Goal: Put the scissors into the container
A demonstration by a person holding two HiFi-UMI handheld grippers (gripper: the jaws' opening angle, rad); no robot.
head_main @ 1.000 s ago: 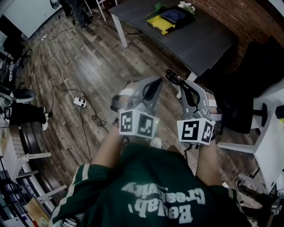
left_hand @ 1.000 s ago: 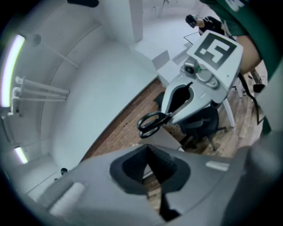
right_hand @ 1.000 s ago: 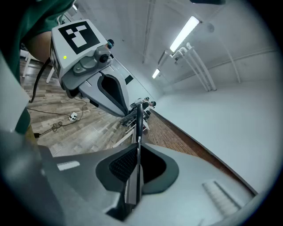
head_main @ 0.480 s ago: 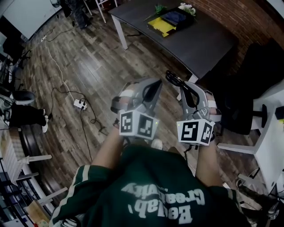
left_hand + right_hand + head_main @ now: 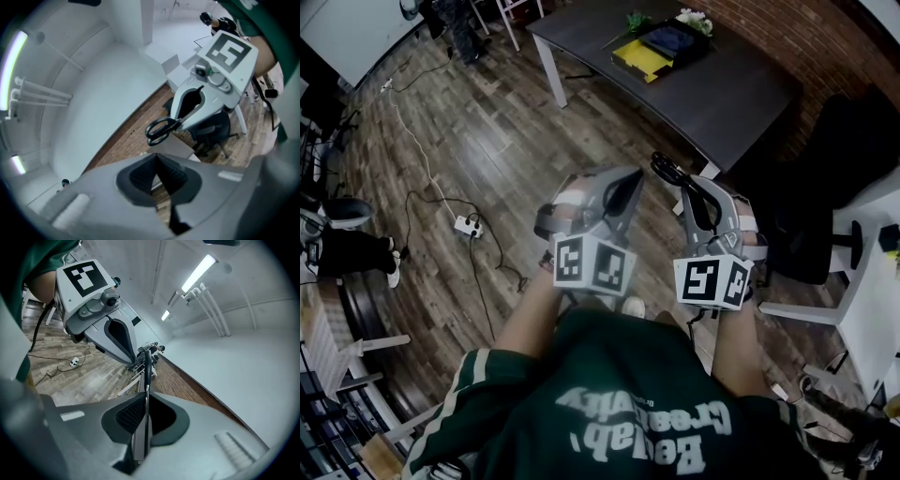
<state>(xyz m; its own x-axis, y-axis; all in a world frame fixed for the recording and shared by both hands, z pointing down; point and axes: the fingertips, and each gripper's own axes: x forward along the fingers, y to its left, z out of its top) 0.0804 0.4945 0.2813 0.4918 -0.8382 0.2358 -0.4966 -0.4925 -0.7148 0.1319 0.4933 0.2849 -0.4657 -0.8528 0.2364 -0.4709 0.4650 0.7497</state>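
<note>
Grey right claw (image 5: 146, 403) pinching the scissors (image 5: 146, 376), left claw (image 5: 157, 160) pressed together just beside it, both outstretched forward.

Open wooden floor (image 5: 487, 159) stretches ahead to the dark table (image 5: 722, 94), whose near part is bare, with a container (image 5: 661, 45) and flowers (image 5: 694, 16) at its far end. A black chair (image 5: 834, 178) and a white desk (image 5: 872, 291) crowd the right side. A power strip (image 5: 469, 225) lies on the floor to the left.
</note>
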